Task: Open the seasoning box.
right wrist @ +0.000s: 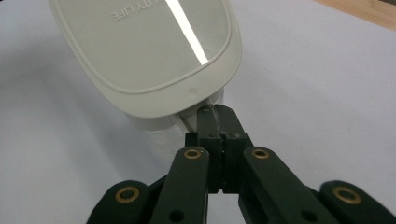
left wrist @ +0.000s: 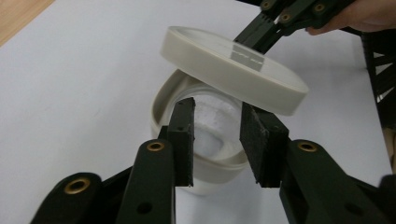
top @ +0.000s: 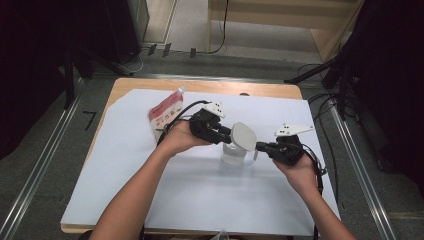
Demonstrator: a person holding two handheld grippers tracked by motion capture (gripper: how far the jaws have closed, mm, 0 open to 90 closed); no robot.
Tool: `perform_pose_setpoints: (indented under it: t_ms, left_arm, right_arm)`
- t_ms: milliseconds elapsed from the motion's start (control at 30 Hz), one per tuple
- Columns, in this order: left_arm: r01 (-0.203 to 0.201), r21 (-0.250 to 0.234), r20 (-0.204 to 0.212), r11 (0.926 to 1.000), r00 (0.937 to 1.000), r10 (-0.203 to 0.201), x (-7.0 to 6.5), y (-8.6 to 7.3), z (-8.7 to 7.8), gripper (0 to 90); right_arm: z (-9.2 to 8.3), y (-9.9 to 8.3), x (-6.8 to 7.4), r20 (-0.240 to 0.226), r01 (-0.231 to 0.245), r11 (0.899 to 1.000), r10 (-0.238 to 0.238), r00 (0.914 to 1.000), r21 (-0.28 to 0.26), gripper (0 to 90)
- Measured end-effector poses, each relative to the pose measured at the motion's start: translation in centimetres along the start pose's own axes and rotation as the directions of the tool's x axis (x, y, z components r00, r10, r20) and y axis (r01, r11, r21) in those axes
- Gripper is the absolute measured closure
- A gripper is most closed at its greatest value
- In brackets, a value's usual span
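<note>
right gripper (right wrist: 215, 122): jaws pinching rounded off-white plastic lid (top: 243, 135) edge; left gripper (left wrist: 217, 133): jaws part-spread astride clear plastic jar (left wrist: 205, 154) rim, contact unclear

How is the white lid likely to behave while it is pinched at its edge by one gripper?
The lid looks rigid, so it probably won't flop. Held only at its rim by the right gripper, it may pivot or slip, since its surface looks smooth.
</note>
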State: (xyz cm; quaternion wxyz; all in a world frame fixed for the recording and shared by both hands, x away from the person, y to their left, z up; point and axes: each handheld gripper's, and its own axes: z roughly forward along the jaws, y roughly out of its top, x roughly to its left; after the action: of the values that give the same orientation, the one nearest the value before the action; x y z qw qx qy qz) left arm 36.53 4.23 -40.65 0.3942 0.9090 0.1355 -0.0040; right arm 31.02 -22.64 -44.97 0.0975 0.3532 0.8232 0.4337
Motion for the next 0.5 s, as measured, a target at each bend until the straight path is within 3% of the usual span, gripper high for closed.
perform_pose_setpoints:
  t_ms: [133,300,500]
  left_arm:
    - [-0.003,0.035,0.034,0.9994,0.9994,0.002,-0.4,0.8,0.7,74.8]
    - [0.035,0.031,0.043,0.9989,0.9984,-0.036,-0.3,1.9,0.7,85.7]
    - [0.010,0.057,0.045,0.9983,0.9989,-0.012,-1.1,3.7,1.0,90.0]
  right_arm:
    - [0.0,0.0,-0.1,-0.004,0.000,1.000,0.000,1.0000,-0.001,90.0]
    - [0.0,-0.1,-0.2,-0.012,-0.018,1.000,0.018,0.9998,0.001,90.0]
    - [-0.1,-0.2,-0.3,-0.022,-0.033,0.999,0.033,0.9992,0.007,90.0]
